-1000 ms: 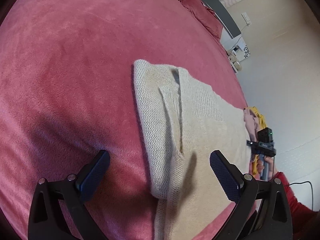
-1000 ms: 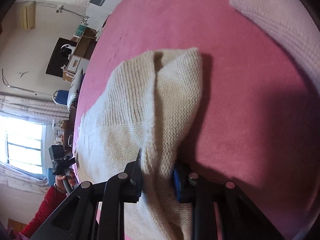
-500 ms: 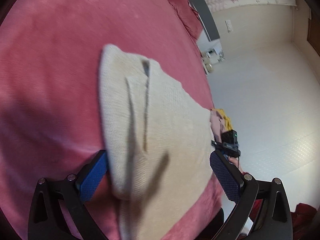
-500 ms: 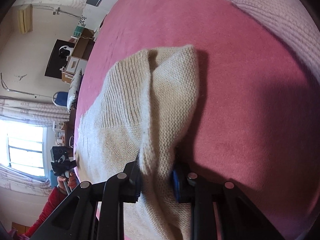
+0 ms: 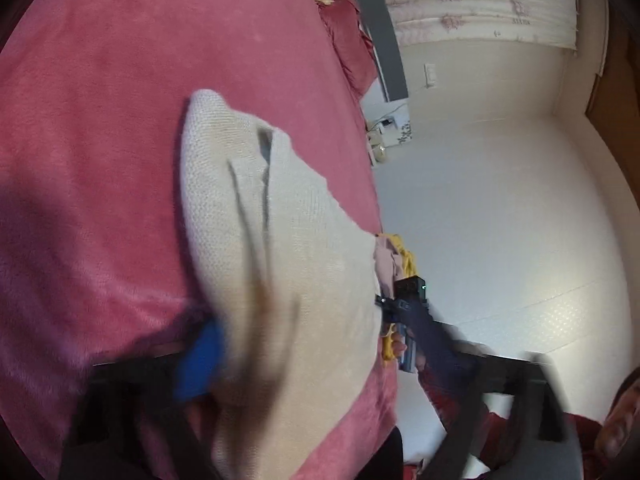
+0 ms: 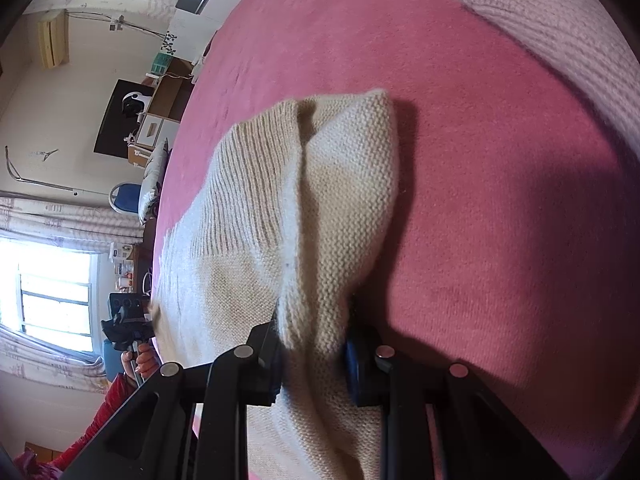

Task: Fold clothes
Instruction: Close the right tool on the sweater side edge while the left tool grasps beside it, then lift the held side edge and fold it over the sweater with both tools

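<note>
Sweater (image 5: pixel 256 240), cream knit, lies on the pink blanket (image 5: pixel 88 160) in the left wrist view, its long axis running from upper left of centre down to the bottom edge. The left gripper (image 5: pixel 320 360) is blurred; its jaws have just been closing with the knit between them, the blue pad (image 5: pixel 200 364) against the fabric's left edge, but a firm grip cannot be told.

In the right wrist view the sweater (image 6: pixel 312 208) runs from centre to bottom, folded end pointing up. The right gripper (image 6: pixel 314 350) is clenched on a fold.
</note>
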Demonstrator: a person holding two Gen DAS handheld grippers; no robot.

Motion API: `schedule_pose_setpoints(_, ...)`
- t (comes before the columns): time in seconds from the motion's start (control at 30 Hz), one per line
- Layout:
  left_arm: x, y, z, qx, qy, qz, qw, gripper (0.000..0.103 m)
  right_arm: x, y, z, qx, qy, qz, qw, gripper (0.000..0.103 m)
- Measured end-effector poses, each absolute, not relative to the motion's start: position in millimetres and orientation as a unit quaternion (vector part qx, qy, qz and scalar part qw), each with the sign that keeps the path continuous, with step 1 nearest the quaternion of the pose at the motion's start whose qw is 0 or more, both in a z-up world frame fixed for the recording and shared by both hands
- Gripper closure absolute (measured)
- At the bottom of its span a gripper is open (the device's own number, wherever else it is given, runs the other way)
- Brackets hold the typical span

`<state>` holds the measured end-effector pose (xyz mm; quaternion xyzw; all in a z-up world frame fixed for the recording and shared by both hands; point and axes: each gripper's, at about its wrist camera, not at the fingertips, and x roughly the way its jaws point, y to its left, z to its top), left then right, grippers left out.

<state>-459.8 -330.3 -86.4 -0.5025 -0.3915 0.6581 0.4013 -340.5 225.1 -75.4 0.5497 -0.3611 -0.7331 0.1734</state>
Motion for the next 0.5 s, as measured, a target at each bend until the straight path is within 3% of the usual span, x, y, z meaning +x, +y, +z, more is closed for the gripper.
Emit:
schedule_pose_setpoints(0.03,-463,-328,-90,-0.515,-0.383,0.658,0.393,0.071,-341,225,-75,0.551,-0.359,-0.733,0.175,0.081)
schedule_pose_setpoints(0.27,-473,-323,-102,-0.553,-0.368,0.654,0.362,0.072,-340,223,-74,0.548,-0.359,-0.735,0.175,0.079)
schedule_pose_setpoints(0.37,-470,-320,-100,-0.559,-0.354,0.670,0.337,0.080,-339,222,-73,0.546,-0.356,-0.738,0.178,0.077)
schedule_pose_setpoints(0.43,-466,-309,-94,-0.556,-0.317,0.696,0.326,0.083,-339,217,-71,0.543,-0.345,-0.744,0.179,0.071)
schedule_pose_setpoints(0.5,-461,-290,-84,-0.554,-0.255,0.730,0.308,0.084,-340,210,-65,0.550,-0.317,-0.754,0.169,0.073)
